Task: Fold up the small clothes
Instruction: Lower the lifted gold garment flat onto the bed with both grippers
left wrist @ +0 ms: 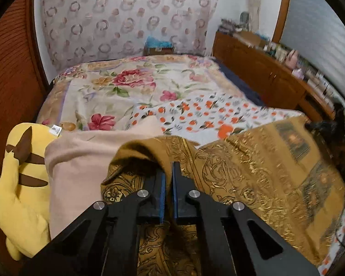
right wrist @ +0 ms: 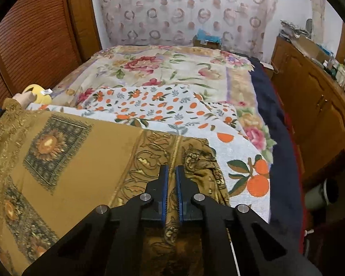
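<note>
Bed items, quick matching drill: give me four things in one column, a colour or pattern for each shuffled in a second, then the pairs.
Things:
1. cloth in both grippers
2. towel under it
3. plush toy
4. bedspread

Looks:
A. plain yellow, brown marks
B. cream with large pink flowers
C. mustard-gold, sunflower panels
D. white with oranges

Pairs: 1-C, 2-D, 3-A, 4-B

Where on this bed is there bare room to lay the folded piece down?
The far half of the floral blanket, between the curtain and the orange-print cloth, lies bare. The near end is crowded: the mustard patterned cloth covers it, with a pink garment and yellow plush at its left. The dresser top is cluttered.
</note>
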`<state>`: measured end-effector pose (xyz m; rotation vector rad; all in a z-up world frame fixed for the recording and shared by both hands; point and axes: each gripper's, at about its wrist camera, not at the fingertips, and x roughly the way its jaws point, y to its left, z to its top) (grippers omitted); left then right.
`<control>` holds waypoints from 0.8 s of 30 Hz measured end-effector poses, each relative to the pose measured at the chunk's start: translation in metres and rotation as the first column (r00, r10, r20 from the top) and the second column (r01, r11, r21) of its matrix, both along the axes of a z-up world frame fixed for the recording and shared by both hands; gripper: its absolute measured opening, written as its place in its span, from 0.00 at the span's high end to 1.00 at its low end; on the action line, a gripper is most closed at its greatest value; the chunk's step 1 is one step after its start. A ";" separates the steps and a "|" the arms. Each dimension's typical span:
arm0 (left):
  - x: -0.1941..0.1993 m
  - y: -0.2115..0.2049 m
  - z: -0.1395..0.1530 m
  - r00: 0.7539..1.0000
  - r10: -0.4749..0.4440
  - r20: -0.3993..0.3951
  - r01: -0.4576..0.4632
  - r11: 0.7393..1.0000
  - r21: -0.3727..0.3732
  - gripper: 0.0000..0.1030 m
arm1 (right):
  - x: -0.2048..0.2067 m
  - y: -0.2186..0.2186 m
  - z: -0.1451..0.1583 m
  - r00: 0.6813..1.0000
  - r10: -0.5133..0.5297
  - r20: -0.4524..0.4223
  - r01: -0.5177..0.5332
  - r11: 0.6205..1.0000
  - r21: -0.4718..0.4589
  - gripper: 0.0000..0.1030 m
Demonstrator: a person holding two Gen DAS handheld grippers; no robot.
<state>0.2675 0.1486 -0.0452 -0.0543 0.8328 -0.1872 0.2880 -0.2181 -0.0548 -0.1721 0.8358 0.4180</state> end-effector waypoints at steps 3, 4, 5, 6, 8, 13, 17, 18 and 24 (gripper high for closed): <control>-0.009 0.015 0.018 0.997 0.050 0.063 -0.048 0.998 -0.039 0.94 | -0.001 0.002 -0.001 1.000 -0.005 0.004 0.005 1.000 -0.006 0.95; -0.011 0.021 0.022 0.995 0.073 0.074 -0.070 0.996 -0.054 0.94 | -0.002 0.004 -0.001 1.000 -0.005 0.009 0.005 1.000 -0.013 0.95; -0.010 0.024 0.023 0.993 0.089 0.077 -0.086 0.995 -0.045 0.94 | -0.002 0.005 -0.001 1.000 -0.004 0.016 0.004 1.000 -0.021 0.95; -0.009 0.027 0.023 0.992 0.103 0.076 -0.101 0.994 -0.035 0.94 | -0.003 0.006 -0.002 1.000 -0.004 0.024 0.004 1.000 -0.029 0.95; -0.006 0.033 0.024 0.984 0.161 0.078 -0.161 0.987 -0.004 0.94 | -0.004 0.007 -0.002 1.000 -0.008 0.028 0.009 1.000 -0.027 0.95; -0.021 0.029 0.026 0.987 0.135 0.083 -0.136 0.991 0.005 0.92 | -0.007 0.003 0.000 1.000 -0.027 0.015 0.027 1.000 -0.008 0.95; -0.053 0.016 0.031 0.990 0.094 0.107 -0.094 0.996 -0.003 0.56 | -0.026 -0.009 0.019 0.998 -0.052 0.046 0.049 0.997 0.051 0.87; -0.064 0.011 0.032 0.990 0.082 0.114 -0.082 0.997 -0.003 0.45 | -0.034 -0.011 0.022 0.997 -0.057 0.055 0.054 0.997 0.052 0.72; -0.117 -0.011 0.027 0.992 0.046 0.118 -0.044 0.999 -0.023 0.20 | -0.101 -0.022 0.038 0.993 -0.055 0.107 0.048 0.997 0.066 0.51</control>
